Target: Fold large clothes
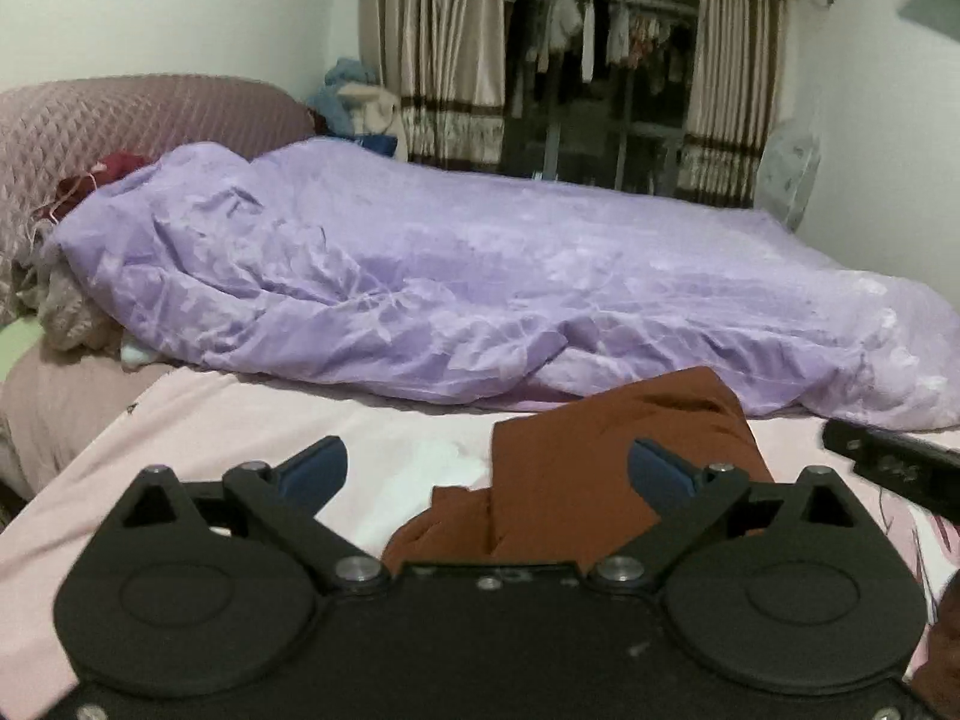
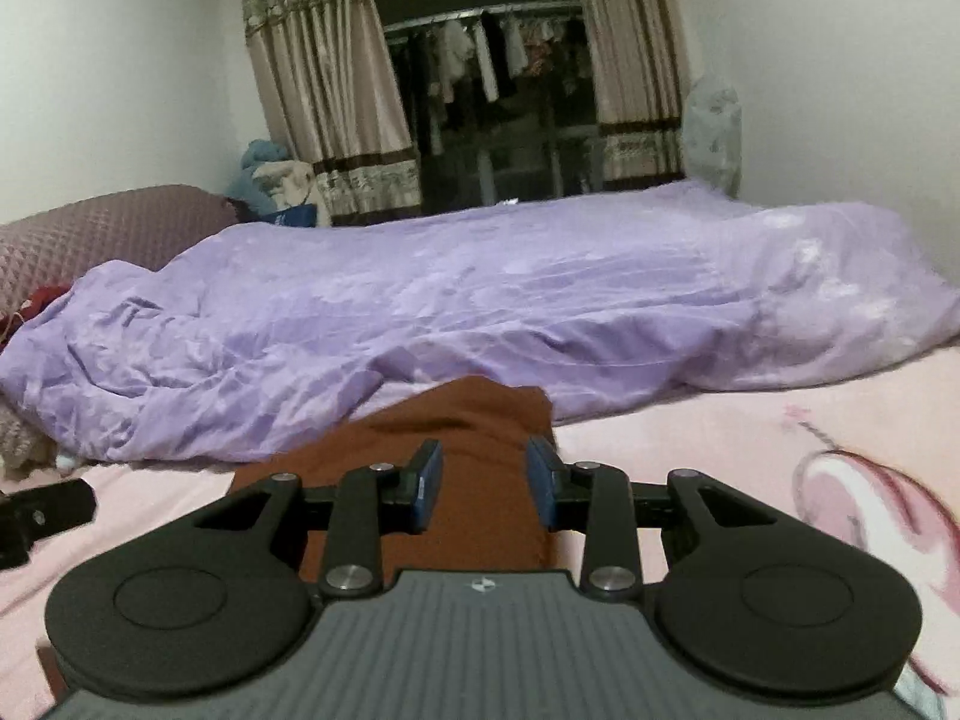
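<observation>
Item: one brown garment [image 1: 606, 468], lying on a bed with a pink printed sheet [image 1: 252, 438], in front of a heaped purple duvet [image 1: 468, 276] at twelve o'clock. Condition: already gathered into a compact, several-layered bundle with a fairly straight left edge; a loose lobe of cloth sticks out at its seven o'clock corner in the left wrist view. Judged stage: late, most folds apparently made; what seems left is tucking or squaring that lobe and perhaps a last tidy, though the bundle's near side is hidden behind the tools. Left hand-held gripper [image 1: 487, 468]: jaws spread wide, blue pads clear of the cloth, holding nothing, raised above the bundle. Right hand-held gripper [image 2: 483, 486]: jaws partly closed, the brown cloth seen in the gap between the pads; whether the pads pinch it or merely hang above it cannot be told. Its tip shows at three o'clock in the left view.
</observation>
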